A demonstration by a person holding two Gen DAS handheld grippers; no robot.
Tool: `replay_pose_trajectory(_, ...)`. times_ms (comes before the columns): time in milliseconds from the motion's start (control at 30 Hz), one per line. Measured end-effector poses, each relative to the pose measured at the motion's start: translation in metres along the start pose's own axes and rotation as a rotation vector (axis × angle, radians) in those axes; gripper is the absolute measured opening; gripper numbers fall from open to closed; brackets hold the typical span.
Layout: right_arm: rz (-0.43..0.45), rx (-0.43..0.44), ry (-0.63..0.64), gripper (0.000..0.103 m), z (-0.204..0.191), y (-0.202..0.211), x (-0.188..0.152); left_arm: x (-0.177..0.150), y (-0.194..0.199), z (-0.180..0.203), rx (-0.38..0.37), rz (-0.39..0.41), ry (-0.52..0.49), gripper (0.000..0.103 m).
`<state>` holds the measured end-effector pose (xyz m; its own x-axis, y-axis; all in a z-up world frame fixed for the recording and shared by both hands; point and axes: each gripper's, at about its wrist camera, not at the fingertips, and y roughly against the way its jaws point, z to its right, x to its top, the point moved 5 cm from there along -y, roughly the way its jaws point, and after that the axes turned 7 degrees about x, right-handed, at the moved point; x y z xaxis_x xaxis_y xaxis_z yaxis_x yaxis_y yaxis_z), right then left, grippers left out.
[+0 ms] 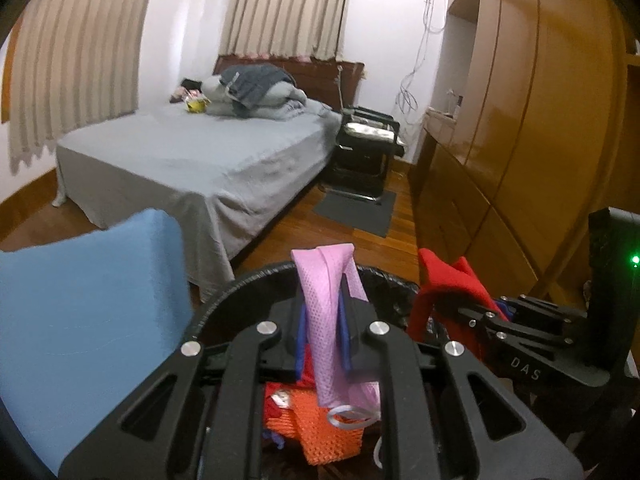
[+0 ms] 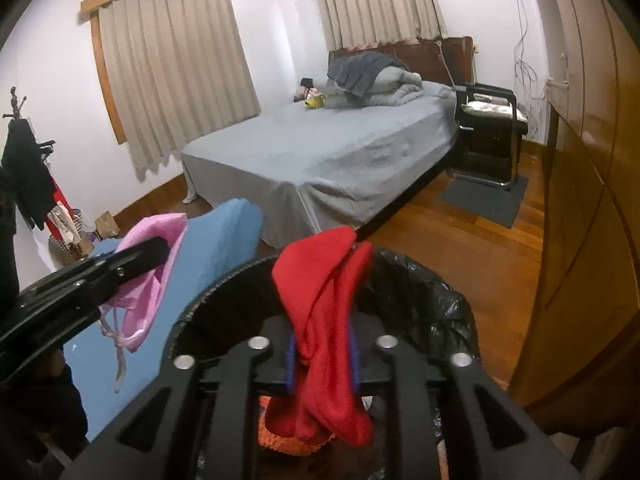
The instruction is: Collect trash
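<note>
Left tool [image 1: 324, 312] pinching pink mesh bag [image 1: 324, 320] | right tool [image 2: 324, 344] pinching red cloth [image 2: 320, 320] | both over bin [image 2: 420, 280] | step: drop-off | next: release.

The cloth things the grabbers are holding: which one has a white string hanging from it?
The pink mesh cloth in the left gripper. White cord dangles from its bottom. The red cloth in the right gripper shows none.

Both wrist views close above bin [image 1: 224, 292], facing bed [image 2: 320, 152].

Pink mesh cloth [image 1: 326, 312], matt red fabric [image 2: 324, 320], crinkled glossy black bin liner [image 2: 424, 292], polished wooden floor [image 2: 460, 240].
</note>
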<state>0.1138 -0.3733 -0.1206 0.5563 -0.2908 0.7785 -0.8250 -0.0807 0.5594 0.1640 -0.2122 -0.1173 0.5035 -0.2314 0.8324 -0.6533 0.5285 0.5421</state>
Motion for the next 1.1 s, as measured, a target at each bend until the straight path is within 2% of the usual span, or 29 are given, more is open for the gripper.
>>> replay_pose_trajectory(133,-0.031,-0.012,-0.013,0.022,0.013,-0.017,-0.009,-0.008,-0.024,0.0,-0.026,-0.041,0.008,0.019)
replay_pose_trajectory(167,-0.04,-0.016,-0.014,0.025,0.015,-0.021,-0.011,-0.009,-0.029,0.0,-0.031,-0.051,0.008,0.022)
replay_pose_trajectory(200,-0.044,-0.019,-0.016,0.027,0.016,-0.023,-0.013,-0.011,-0.034,0.0,-0.037,-0.063,0.008,0.031)
replay_pose_trajectory(233,-0.047,-0.023,-0.017,0.033,0.018,-0.026,-0.014,-0.012,-0.038,-0.001,-0.042,-0.073,0.01,0.041)
replay_pose_trajectory(367,-0.06,-0.037,-0.02,0.047,0.023,-0.035,-0.019,-0.015,-0.046,-0.005,-0.039,-0.09,0.02,0.053)
replay_pose_trajectory(500,-0.058,-0.049,-0.022,0.063,0.024,-0.036,-0.02,-0.013,-0.042,-0.018,0.001,-0.08,0.027,0.063)
replay_pose_trajectory(567,-0.051,-0.062,-0.016,0.078,0.023,-0.033,-0.019,-0.01,-0.037,-0.025,0.027,-0.067,0.029,0.069)
replay_pose_trajectory(667,-0.036,-0.077,-0.005,0.093,0.019,-0.027,-0.018,-0.005,-0.022,-0.041,0.076,-0.041,0.034,0.079)
replay_pose_trajectory(733,-0.026,-0.077,-0.003,0.097,0.015,-0.02,-0.016,-0.002,-0.013,-0.048,0.104,-0.032,0.036,0.086)
replay_pose_trajectory(867,-0.034,-0.051,-0.019,0.097,0.004,-0.011,-0.013,0.002,0.008,-0.058,0.153,-0.024,0.027,0.091)
replay_pose_trajectory(1100,-0.017,-0.004,0.022,0.097,-0.028,0.02,-0.004,0.002,0.056,-0.066,0.237,0.006,0.034,0.093)
